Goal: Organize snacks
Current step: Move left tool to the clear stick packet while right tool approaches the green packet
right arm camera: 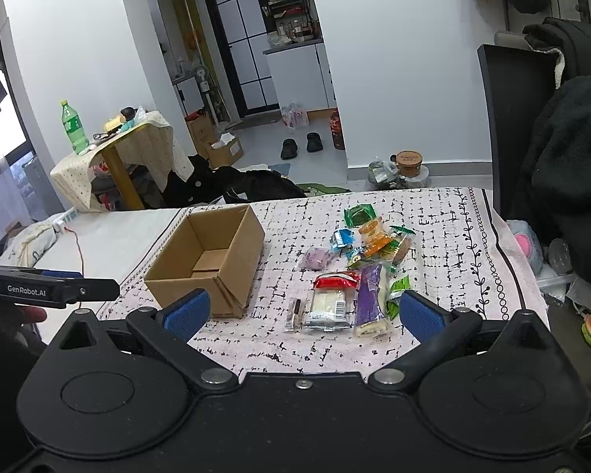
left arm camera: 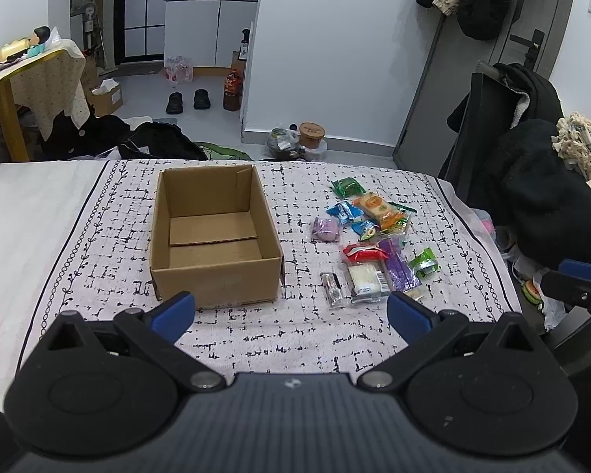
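progress: none packed | cardboard box point(left arm camera: 215, 236) empty, mid-cloth | snacks point(right arm camera: 350, 272) heaped beside it, toward cloth's right edge | left gripper point(left arm camera: 291, 315), right gripper point(right arm camera: 302, 312) fingers spread, holding nothing

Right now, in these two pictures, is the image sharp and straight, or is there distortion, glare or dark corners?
Left wrist view: strong fisheye bending, the door leans, corners go black; cardboard box and snacks are sharp, evenly lit. Right wrist view: same curving, the bright window at left is blown out, no glare on the patterned cloth.
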Demonstrator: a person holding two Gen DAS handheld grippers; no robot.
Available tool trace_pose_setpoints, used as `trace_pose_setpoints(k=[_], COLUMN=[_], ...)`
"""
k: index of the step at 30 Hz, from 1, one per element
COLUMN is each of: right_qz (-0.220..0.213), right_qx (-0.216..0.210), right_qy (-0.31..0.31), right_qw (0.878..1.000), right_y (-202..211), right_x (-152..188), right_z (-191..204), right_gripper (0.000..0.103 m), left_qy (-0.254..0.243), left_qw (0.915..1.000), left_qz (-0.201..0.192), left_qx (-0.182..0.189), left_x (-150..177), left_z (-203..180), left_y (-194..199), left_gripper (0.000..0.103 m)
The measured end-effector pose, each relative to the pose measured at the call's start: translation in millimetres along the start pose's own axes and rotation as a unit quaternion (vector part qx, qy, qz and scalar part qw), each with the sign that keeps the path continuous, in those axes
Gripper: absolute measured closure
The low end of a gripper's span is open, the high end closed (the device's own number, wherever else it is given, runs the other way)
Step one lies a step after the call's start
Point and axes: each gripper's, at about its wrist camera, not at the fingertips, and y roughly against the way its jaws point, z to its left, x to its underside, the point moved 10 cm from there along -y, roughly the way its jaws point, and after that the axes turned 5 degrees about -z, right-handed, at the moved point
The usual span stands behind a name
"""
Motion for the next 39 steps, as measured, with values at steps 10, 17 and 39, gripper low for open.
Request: trace_pose_setpoints(k=[10,17,39], right_qz=[0.005,0.013,0.042], right_qx=[0.017,0.032,0.043], right_qy=[-0.010,-0.022,-0.063], right_qw=[1.000,0.999,0.996], right_y=[-14.5,-32.7,-96.3], right_x=[1.3,8.9,24.3], right_z=[-19.9,-37.7,-77.3], right_gripper=[0.000,0.000,0.000], left_qy=[-0.010,-0.024,0.003], left_qw=[0.9998,0.9996,0.9984], left_qz=[0.005,0.009,0.032], left_qx=[0.017,0.013,0.045], left_x=[-1.5,1.1,3.7], left_z=[-15.7,-25.5,-46.8], left_y=[-22.4,-46.5,-122.4], left_gripper=[0.000,0.000,0.004])
